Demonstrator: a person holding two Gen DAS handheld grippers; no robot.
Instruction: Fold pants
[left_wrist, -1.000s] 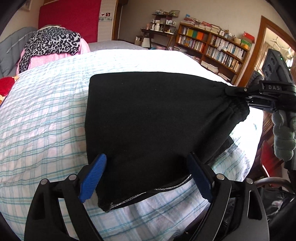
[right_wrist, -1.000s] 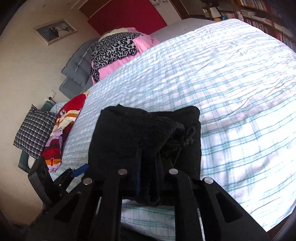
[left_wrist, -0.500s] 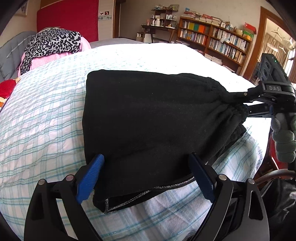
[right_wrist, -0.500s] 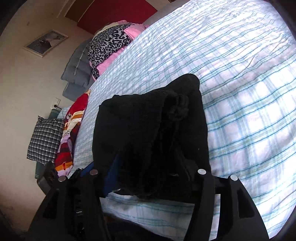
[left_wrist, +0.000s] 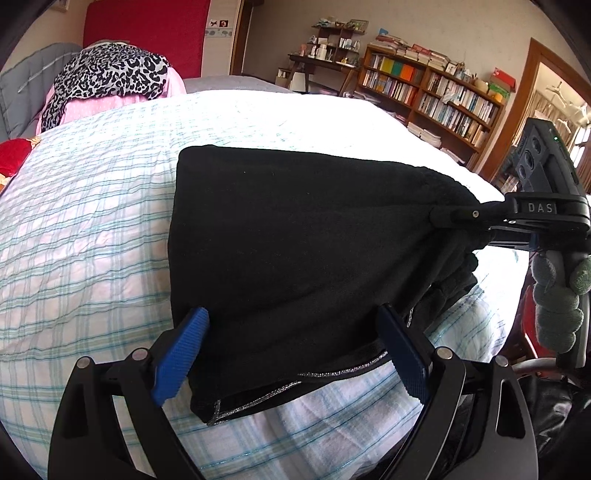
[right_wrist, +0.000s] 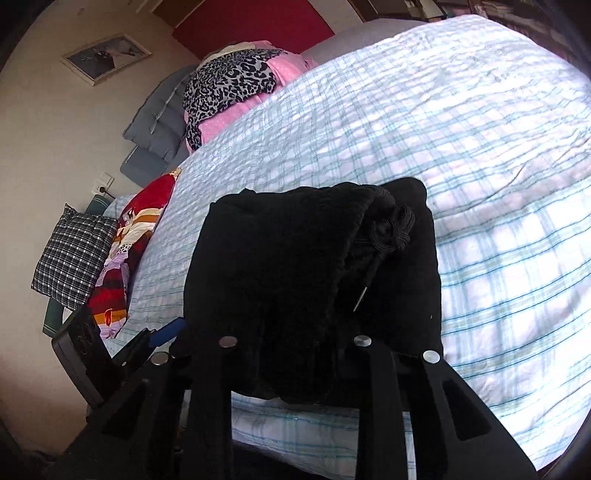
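Nearest me, my left gripper (left_wrist: 291, 354) stands wide, its blue pads (left_wrist: 181, 354) on either side of the hem of the folded black pants (left_wrist: 295, 240) but not pressing it. My right gripper (right_wrist: 295, 343) has its jaws closing around the bunched waistband end, which sits thick between them; in the left view its fingers look clamped on that corner. The pants lie on the near edge of the checked bedspread (left_wrist: 92, 240), the drawstring knot (right_wrist: 393, 230) on top. Further off, a leopard-print cloth (left_wrist: 110, 70) lies over pink bedding (right_wrist: 240, 110), with a red headboard (left_wrist: 147, 37) behind it. A bookshelf (left_wrist: 428, 88) stands against the far wall.
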